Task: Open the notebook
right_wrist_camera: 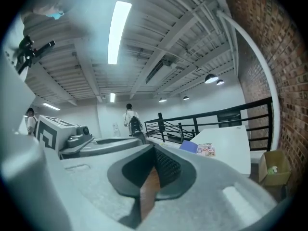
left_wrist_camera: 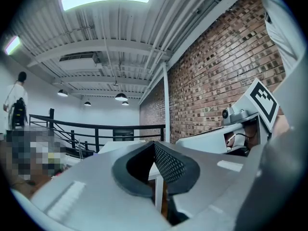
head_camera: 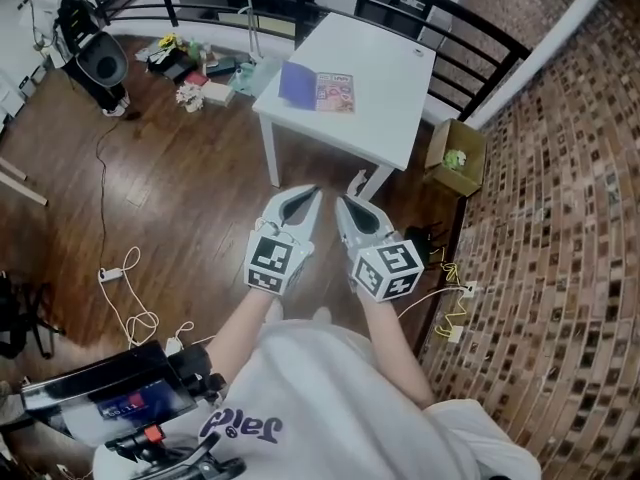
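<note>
Well ahead of the left gripper (head_camera: 311, 194) and right gripper (head_camera: 342, 203), both closed and empty, the notebook (head_camera: 318, 88) lies on a white table (head_camera: 395, 108).

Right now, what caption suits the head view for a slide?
Left hand-held gripper and right hand-held gripper, both shut, short of the white table bearing the notebook.

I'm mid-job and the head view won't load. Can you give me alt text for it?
The left gripper and right gripper are held side by side, jaws shut and empty, above the wood floor and short of a white table. The notebook lies untouched near the table's left edge.
</note>
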### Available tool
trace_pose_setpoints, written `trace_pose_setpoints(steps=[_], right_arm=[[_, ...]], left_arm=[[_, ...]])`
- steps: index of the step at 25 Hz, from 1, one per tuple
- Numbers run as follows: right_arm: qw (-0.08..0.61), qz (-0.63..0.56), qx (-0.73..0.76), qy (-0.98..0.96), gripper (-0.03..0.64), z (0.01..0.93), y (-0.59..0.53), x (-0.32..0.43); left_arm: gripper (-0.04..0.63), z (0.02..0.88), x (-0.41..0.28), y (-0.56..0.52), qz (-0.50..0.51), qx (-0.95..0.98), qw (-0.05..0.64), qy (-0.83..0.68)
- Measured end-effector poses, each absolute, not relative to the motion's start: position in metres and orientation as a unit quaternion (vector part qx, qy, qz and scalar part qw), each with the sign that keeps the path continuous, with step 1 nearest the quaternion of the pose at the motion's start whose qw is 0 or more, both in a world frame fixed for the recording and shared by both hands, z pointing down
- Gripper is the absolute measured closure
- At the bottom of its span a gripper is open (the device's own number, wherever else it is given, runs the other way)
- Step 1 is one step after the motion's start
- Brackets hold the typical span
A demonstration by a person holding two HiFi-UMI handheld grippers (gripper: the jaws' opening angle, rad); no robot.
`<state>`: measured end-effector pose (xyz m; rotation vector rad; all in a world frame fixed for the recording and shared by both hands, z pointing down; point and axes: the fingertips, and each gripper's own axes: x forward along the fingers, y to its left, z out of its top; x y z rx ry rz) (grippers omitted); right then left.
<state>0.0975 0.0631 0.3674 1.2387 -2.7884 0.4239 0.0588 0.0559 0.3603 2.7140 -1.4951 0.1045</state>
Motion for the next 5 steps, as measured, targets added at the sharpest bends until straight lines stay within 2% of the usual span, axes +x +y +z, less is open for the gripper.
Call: trace_pose_setpoints(steps=[5], right_arm=[[0.031,0.138,0.408,-0.902,0.624,0.3715,0.0629,0.0964]], left_arm=[[0.579,0.3657,0.0546,0.0587,0.035,0.877,0.022,-0.479]])
